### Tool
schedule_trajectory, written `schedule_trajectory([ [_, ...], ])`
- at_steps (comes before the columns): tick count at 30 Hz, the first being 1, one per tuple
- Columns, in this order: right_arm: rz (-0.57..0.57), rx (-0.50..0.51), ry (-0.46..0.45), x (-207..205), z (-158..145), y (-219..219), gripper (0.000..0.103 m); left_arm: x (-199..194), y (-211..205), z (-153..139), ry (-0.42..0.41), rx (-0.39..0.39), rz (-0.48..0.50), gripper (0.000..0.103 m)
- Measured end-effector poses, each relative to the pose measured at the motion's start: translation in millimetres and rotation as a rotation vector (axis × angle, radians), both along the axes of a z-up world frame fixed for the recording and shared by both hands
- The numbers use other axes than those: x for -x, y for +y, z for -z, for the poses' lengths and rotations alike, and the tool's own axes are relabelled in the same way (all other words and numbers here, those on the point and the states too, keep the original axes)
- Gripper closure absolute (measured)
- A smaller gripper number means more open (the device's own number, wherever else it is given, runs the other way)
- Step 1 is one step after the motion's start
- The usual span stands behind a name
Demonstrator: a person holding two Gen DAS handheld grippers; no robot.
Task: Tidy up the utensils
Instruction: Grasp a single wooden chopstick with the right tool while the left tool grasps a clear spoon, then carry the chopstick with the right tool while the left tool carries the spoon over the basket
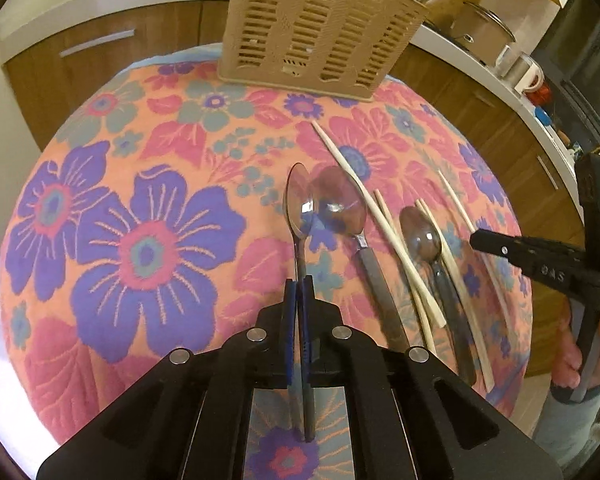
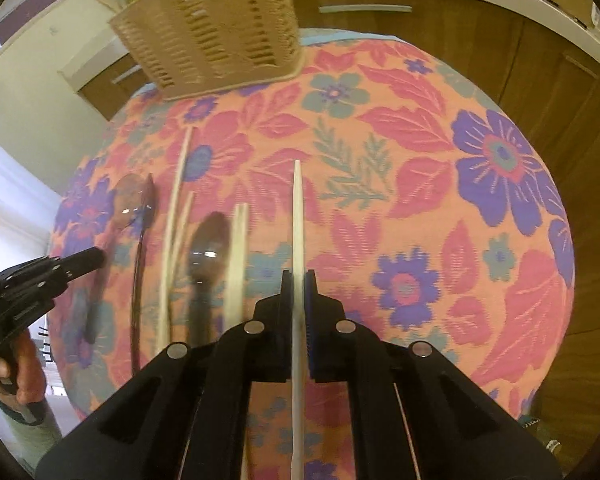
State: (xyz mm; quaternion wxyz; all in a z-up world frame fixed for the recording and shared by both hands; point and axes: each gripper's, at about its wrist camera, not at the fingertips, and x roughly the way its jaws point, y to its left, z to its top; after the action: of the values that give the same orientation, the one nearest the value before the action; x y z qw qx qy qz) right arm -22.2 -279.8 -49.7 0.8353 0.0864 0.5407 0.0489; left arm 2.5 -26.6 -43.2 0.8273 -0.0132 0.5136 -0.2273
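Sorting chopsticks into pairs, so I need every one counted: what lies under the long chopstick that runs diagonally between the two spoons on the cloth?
The long chopstick crosses over a shorter chopstick lying on the floral cloth. Where they cross, the lower one is hidden.

Both hand-held grippers are matte black plastic – the left gripper (image 1: pixel 299 286) and right gripper (image 2: pixel 299 280) carry blue ribbed pads, round silver screw heads and slotted side arms.
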Motion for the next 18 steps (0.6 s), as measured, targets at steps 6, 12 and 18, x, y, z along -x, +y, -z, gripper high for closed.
schedule_trajectory([
  [6, -0.025, 0.028, 0.045, -0.3, 6.1, -10.2, 0.096, -2.5, -7.3, -0.2, -0.017, -0.063, 0.013, 0.088],
  [12, -0.067, 0.087, 0.047, -7.3, 0.8, -7.9, 0.074, -15.0, -21.2, 2.3, -0.015, -0.133, 0.041, 0.08],
  [18, -0.094, 0.129, 0.09, -26.3, 6.2, 1.4, 0.074, -20.3, -40.5, 4.9, -0.036, -0.233, 0.085, 0.073],
])
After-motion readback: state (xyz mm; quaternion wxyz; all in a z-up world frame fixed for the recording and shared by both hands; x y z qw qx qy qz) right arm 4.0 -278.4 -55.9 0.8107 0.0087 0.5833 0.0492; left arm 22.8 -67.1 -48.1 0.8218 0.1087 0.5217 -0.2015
